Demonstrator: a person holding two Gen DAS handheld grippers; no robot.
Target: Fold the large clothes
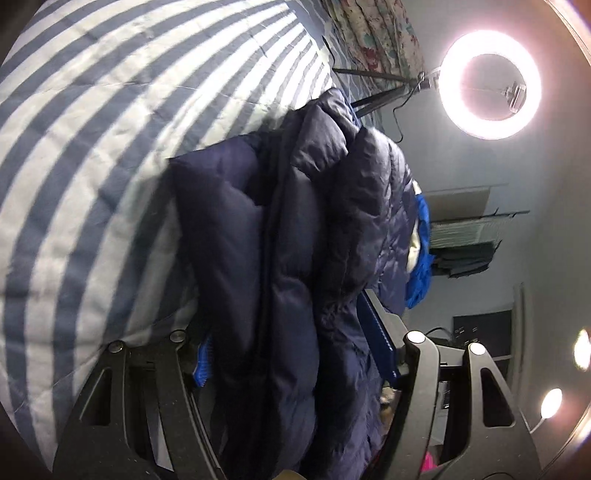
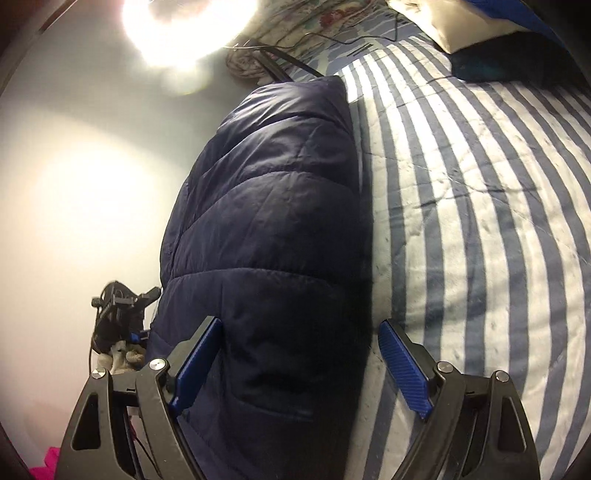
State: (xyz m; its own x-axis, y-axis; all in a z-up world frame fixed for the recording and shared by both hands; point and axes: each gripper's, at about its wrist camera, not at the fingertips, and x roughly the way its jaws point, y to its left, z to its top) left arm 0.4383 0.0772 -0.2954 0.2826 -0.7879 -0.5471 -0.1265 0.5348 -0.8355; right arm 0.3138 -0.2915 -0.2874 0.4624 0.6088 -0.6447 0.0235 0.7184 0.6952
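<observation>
The jacket (image 1: 295,258), a dark navy puffer, lies bunched on the bed (image 1: 92,166), which is covered in a blue-and-white striped quilt. In the left wrist view the left tool (image 1: 295,350) grips a thick fold of the jacket, blue pads pressed in on both sides, the padding bulging out between them. In the right wrist view the right tool (image 2: 299,365) stands wide: the jacket's edge sits between its jaws, just beside the left pad (image 2: 195,365), while the other pad is clear of the fabric, over the quilt. A ring light (image 1: 491,85) glows beyond the jacket, its stand near a floral cloth (image 1: 376,33).
</observation>
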